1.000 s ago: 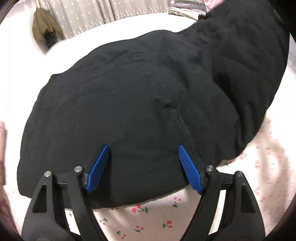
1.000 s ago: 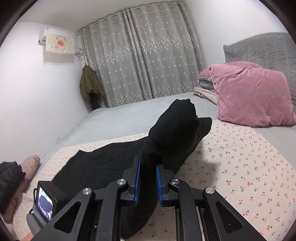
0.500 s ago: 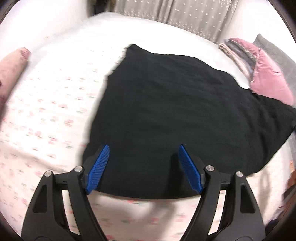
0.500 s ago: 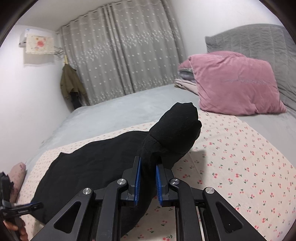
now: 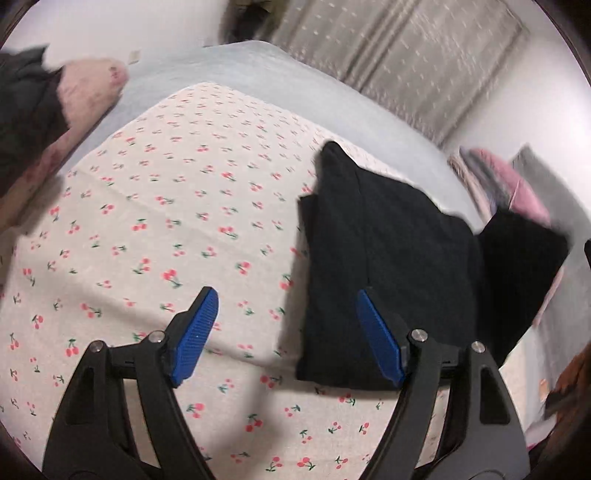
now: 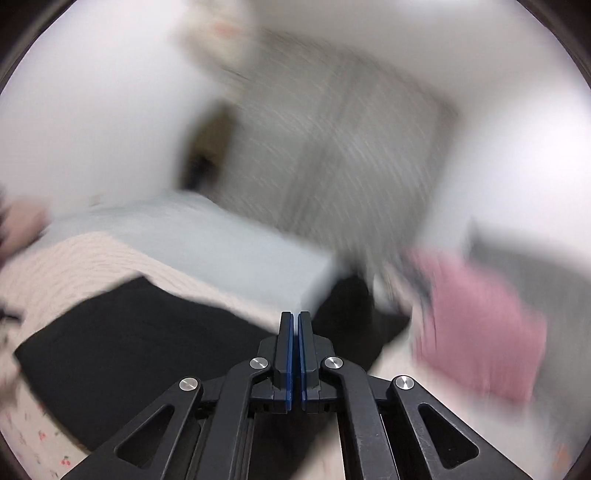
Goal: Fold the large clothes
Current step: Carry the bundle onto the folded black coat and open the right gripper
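Your right gripper (image 6: 295, 321) has released the black fabric garment (image 5: 388, 258) and closed empty; your left gripper (image 5: 284, 325) hangs spread at its near edge, on the cherry-print sheet (image 5: 166, 221).

- A bed (image 5: 258, 77) fills most of the room, its pale blue-grey sheet bare toward the far side.
- A cream cover printed with small red cherries (image 5: 155, 236) lies over the near part of the bed.
- Grey curtains with pale dots (image 5: 417, 62) hang beyond the far edge of the bed.
- White walls (image 5: 110, 29) meet the curtains on both sides.
- A pink pillow (image 6: 480, 325) sits at the right end of the bed, with a grey headboard (image 5: 543, 181) just behind it.
- A dark olive garment (image 6: 212, 144), blurred, hangs on the wall left of the curtains.
- The light is soft and even.
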`<state>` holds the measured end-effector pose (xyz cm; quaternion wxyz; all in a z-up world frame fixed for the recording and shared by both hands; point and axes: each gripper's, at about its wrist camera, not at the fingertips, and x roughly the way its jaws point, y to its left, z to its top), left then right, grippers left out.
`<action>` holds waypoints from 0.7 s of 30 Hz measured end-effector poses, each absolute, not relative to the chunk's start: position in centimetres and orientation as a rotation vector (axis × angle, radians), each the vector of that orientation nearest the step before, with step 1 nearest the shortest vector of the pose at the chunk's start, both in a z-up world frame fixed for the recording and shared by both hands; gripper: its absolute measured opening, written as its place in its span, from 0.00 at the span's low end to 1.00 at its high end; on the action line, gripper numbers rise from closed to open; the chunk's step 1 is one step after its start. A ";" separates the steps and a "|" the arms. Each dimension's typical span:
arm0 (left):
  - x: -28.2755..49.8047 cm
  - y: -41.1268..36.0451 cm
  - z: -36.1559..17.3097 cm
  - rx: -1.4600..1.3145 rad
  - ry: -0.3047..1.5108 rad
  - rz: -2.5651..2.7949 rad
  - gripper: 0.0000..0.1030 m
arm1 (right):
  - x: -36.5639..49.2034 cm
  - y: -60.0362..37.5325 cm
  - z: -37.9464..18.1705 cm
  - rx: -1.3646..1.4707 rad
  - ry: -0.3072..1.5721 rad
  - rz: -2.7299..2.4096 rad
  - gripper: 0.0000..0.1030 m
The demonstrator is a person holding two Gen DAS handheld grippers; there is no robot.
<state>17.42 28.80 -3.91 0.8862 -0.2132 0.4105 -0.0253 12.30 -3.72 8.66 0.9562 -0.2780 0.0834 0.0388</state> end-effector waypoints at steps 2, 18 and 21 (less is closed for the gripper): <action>17.6 29.5 -4.6 -0.466 0.866 -0.032 0.75 | 13.0 1.6 7.6 -0.654 0.257 0.181 0.02; 18.4 26.9 -5.0 -0.393 0.901 -0.079 0.75 | 17.1 -20.8 2.0 -0.020 0.564 -0.103 0.75; 18.5 26.3 -4.8 -0.401 0.897 -0.092 0.76 | 21.0 -14.6 0.9 -0.330 0.613 -0.075 0.77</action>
